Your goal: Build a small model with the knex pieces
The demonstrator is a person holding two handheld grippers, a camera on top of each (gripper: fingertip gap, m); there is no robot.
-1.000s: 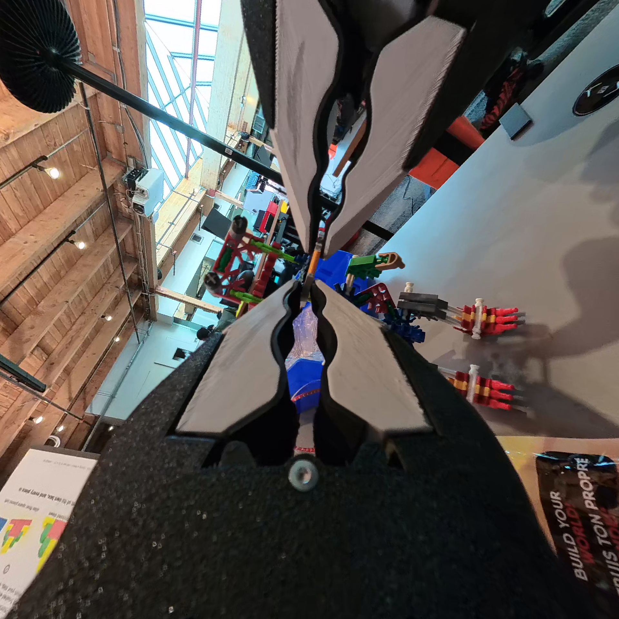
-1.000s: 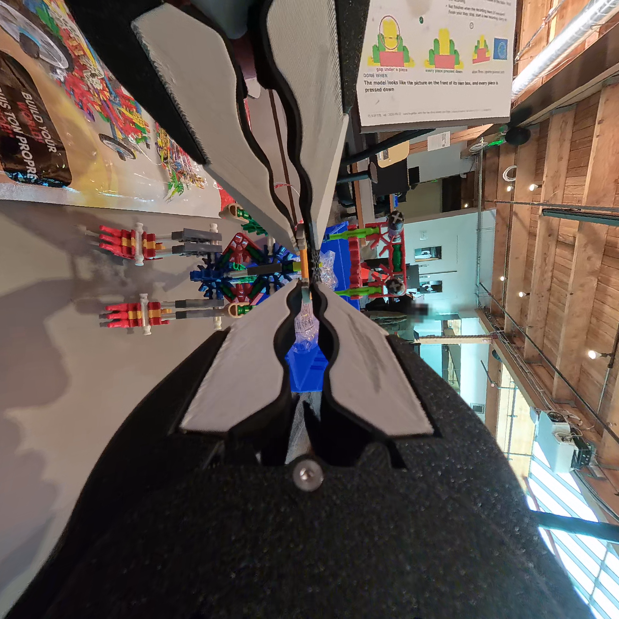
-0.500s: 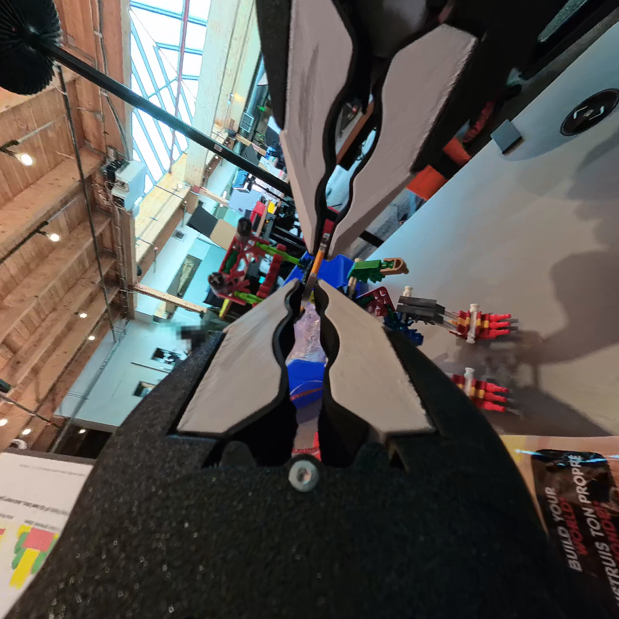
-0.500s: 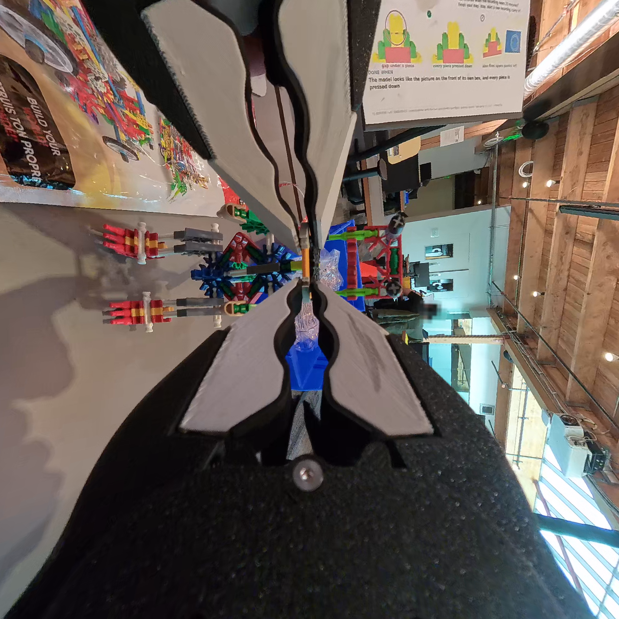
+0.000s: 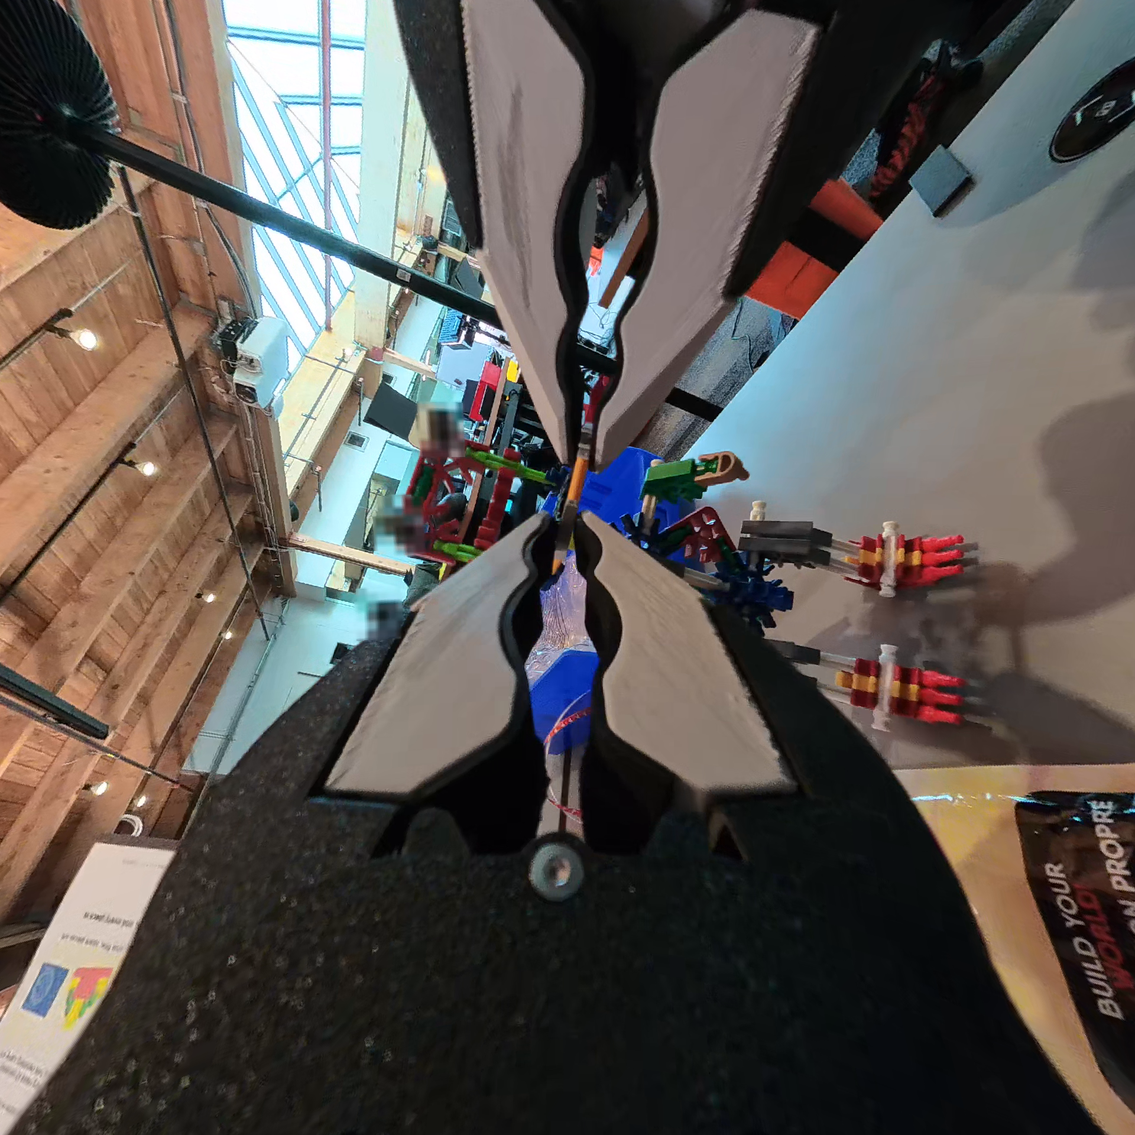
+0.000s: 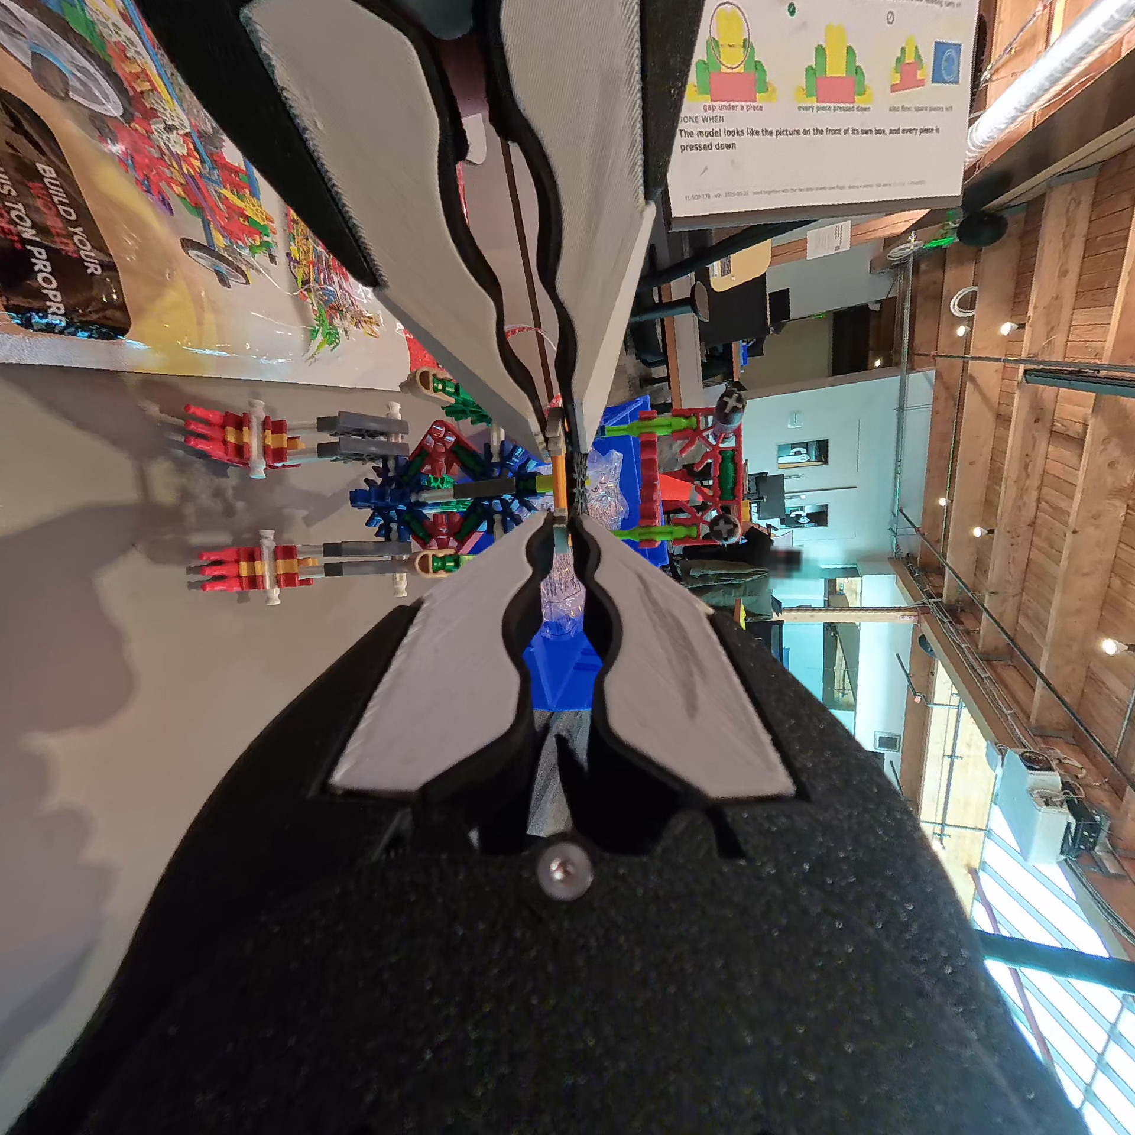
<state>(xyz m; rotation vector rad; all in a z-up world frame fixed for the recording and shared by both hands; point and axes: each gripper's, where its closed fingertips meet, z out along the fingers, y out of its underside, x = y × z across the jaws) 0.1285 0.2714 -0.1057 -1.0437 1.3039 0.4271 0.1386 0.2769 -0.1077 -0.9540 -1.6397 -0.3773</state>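
My two grippers face each other tip to tip above the grey table (image 5: 921, 399). A short orange rod (image 5: 576, 485) spans the gap between them. My left gripper (image 5: 566, 522) is shut on the grey piece at one end. My right gripper (image 6: 560, 523) is shut on the grey piece at the other end. The rod also shows in the right wrist view (image 6: 559, 485). The right gripper enters the left wrist view from the top (image 5: 583, 451). The left gripper enters the right wrist view from the top (image 6: 557, 439).
On the table behind the rod lies a blue, red and green rod-and-connector model (image 6: 430, 491) with two red-and-yellow ends (image 6: 245, 436) (image 6: 252, 568). A blue bin (image 6: 620, 424), a red frame with green rods (image 6: 694, 479), the toy set's box (image 6: 153, 215) and an instruction sheet (image 6: 817, 110) are near. Both grippers' tips are close together, under 4 cm apart.
Both grippers stay shut on the orange rod's ends. The views swung a little and came back; the gap between the tips looks much the same.
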